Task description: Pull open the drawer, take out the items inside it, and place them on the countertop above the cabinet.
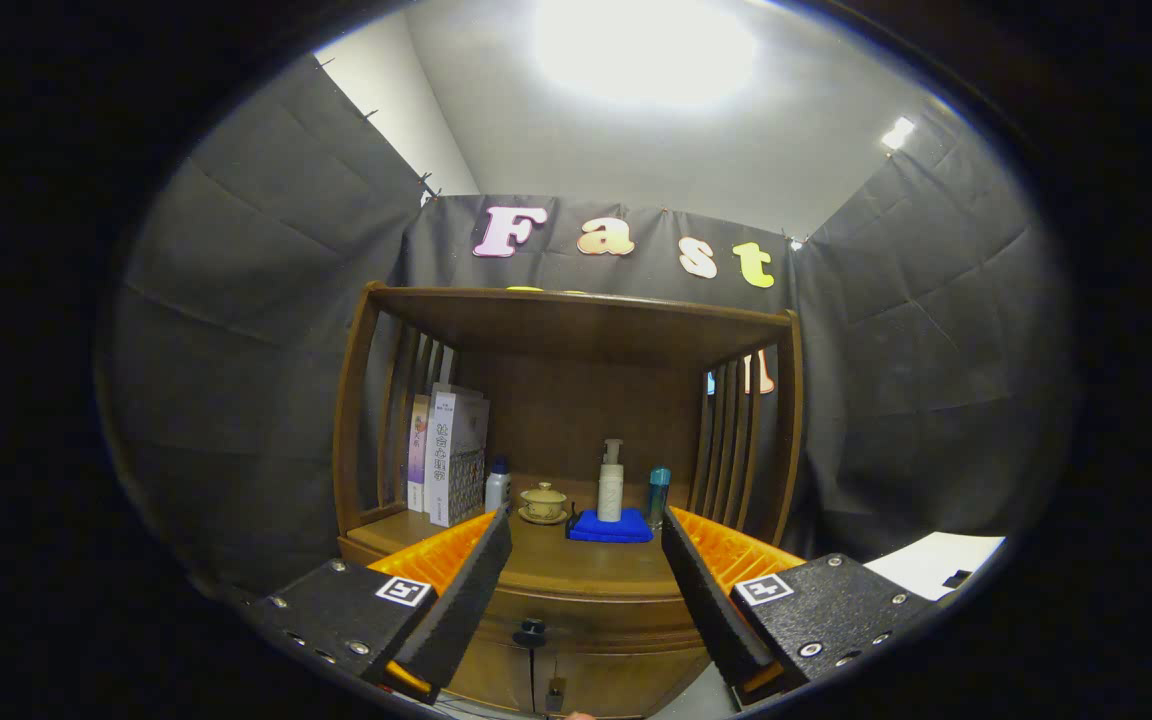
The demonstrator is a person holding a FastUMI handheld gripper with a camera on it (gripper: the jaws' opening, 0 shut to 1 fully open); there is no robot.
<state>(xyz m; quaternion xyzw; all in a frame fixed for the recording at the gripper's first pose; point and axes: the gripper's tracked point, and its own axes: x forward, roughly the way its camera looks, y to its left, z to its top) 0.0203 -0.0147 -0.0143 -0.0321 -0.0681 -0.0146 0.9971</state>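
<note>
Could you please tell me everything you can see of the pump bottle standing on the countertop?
The pump bottle is a slim, pale cream cylinder that looks like plastic, topped by a narrower neck and a pump head with a short spout. It stands upright on a folded blue cloth on the wooden countertop, between a lidded cup and a blue bottle, touching neither. It lies well beyond the open gripper, whose fingers hold nothing.

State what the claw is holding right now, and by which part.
Nothing is held. The claw is open, its fingers spread with only air between them, short of the wooden cabinet and its dark drawer knob.
</note>
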